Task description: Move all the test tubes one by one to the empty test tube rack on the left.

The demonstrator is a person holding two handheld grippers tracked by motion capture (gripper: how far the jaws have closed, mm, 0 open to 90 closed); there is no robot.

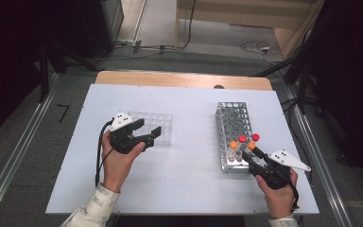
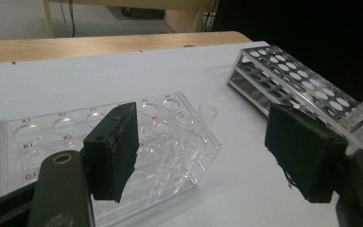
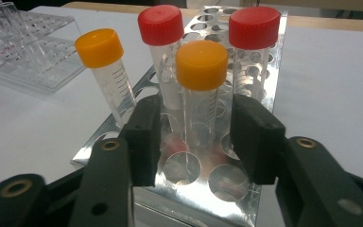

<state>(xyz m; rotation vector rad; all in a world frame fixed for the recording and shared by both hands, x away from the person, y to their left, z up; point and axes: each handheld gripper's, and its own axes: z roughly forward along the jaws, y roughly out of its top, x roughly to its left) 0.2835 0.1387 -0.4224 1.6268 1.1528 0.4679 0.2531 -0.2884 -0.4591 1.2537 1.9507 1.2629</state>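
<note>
Four capped tubes sit at the near end of the metal rack (image 1: 234, 124) on the right side of the table, two red, two orange. Your right gripper (image 3: 196, 137) is right there with its jaws either side of the nearer orange-capped tube (image 3: 201, 92), but the pads aren't touching it yet, there's a gap on both sides. Over on the left, your left gripper (image 2: 203, 151) hangs spread wide with nothing in it, just at the near right corner of the clear well plate (image 2: 52, 137). One jaw overlaps the plate's edge, can't tell if it's touching.
</note>
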